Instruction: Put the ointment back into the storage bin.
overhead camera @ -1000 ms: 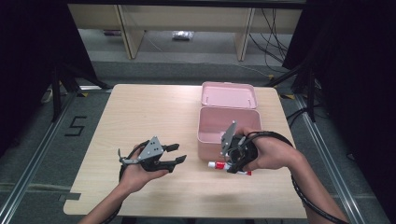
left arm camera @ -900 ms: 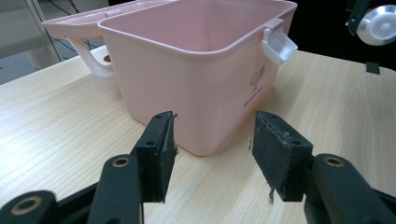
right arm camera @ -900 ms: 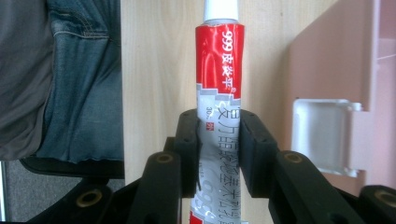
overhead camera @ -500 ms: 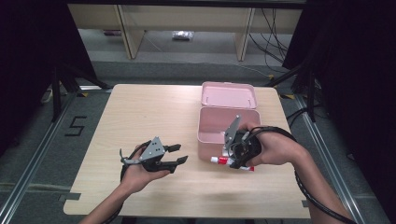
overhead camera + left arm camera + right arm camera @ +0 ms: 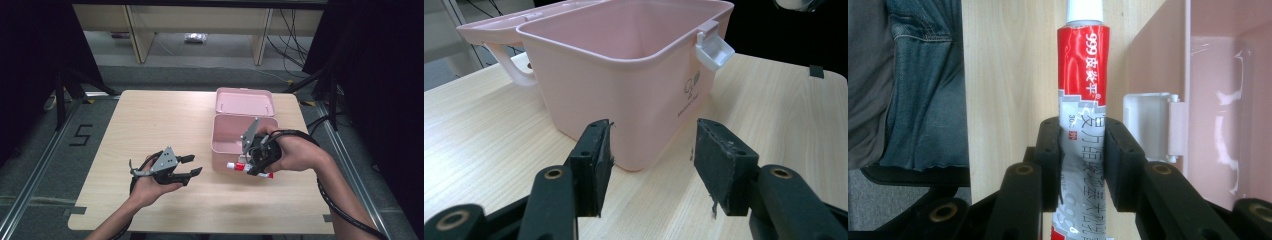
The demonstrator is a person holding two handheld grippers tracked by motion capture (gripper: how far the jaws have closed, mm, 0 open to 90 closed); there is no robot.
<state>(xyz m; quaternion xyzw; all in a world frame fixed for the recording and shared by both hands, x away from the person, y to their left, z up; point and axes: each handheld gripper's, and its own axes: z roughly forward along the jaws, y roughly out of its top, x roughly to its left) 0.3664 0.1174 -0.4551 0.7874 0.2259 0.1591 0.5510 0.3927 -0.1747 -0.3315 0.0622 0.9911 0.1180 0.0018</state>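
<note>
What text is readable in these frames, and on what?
"999" followed by Chinese characters, white on red: on the tube in the right gripper.
"30", tiny, on the tube's grey band; the rest is too small to read.
"5": taped on the floor left of the table.
Small print under a logo on the pink box: too blurred to read.

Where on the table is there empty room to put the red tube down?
Biggest bare patch: the far-left table, between the pink box and the table's left edge. Another runs along the near edge, between both hands. It is crowded by the box front, where the right claw grips the tube. The left claw hovers open.
</note>
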